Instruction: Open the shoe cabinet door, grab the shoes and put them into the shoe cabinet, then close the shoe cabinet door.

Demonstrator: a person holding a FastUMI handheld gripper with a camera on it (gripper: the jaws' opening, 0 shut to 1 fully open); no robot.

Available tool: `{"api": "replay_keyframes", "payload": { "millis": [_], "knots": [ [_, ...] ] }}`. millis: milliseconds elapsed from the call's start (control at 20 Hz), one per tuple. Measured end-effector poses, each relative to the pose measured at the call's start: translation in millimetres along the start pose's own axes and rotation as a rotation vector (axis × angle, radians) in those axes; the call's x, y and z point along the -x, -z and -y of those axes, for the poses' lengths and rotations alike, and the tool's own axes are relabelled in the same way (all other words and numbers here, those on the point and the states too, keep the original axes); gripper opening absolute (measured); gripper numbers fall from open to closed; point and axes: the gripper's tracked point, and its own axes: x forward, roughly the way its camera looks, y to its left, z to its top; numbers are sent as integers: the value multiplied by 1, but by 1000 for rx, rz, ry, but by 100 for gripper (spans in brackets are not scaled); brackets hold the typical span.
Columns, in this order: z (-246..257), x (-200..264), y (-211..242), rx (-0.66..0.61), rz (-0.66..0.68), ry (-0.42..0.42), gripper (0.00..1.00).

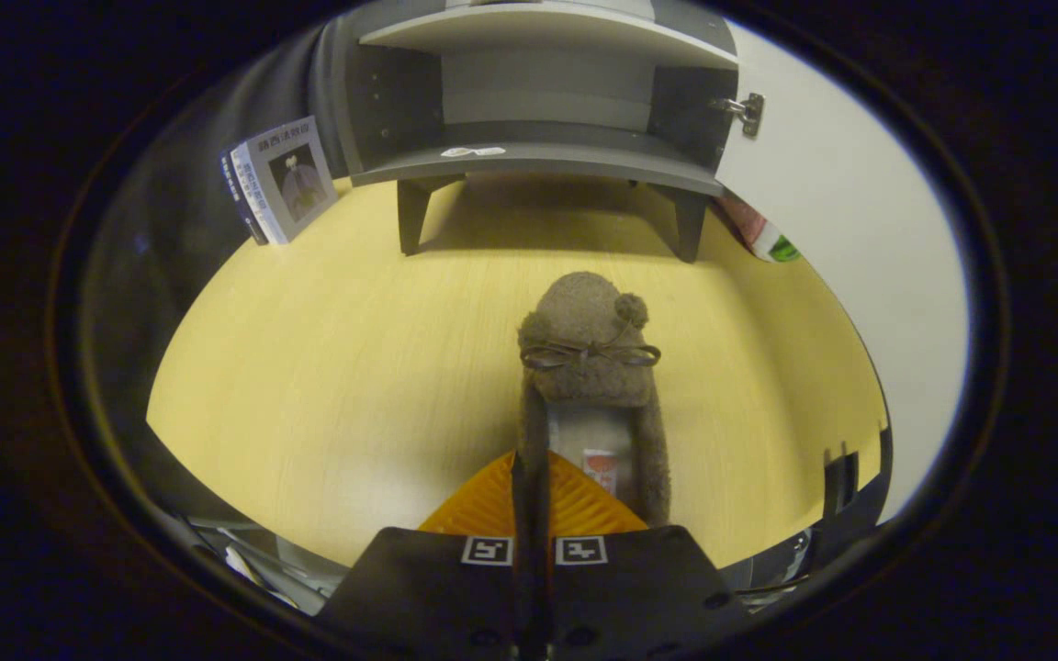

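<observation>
Shoe (590, 353): brown fuzzy slipper w/ thin bow and pompom on the toe, toe pointing toward the cabinet. Heel end sits at the fingers; left collar wall runs between them. Looks gripped by that wall, though whether lifted or resting on the surface (327, 367) can't be told.

Hand-held gripper (534, 487): fingers drawn nearly together, pinching the shoe's left collar edge; narrow, holding the slipper.

Shoe cabinet (543, 101): grey, on short legs, straight ahead beyond the shoe, well apart from it. Door (823, 211) already swung open to the right, hinge (748, 112) visible. Lower shelf (538, 158) bare except a small white sticker near its front lip.

Step in hand, by judgement: carry shoe to the cabinet. To do well: keep pinch firm (soft collar may slip or fold), lift enough that the toe clears the shelf lip, go in centred betw. side walls, set sole flat, far enough back for the door to shut.

Periphery: books (279, 179) leaning left of cabinet; red-and-green item behind door, unclear what.
</observation>
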Motion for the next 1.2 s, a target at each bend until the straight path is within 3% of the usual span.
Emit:
{"api": "replay_keyframes", "payload": {
  "millis": [400,650,800,900,1200],
  "knots": [
    [8,45,-53,-11,103,3,3],
    [19,95,-115,-14,233,71,3],
    [21,68,-88,21,224,94,2],
    [17,36,-49,-61,128,56,3],
    [5,19,-24,-83,111,33,3]
  ]
}}
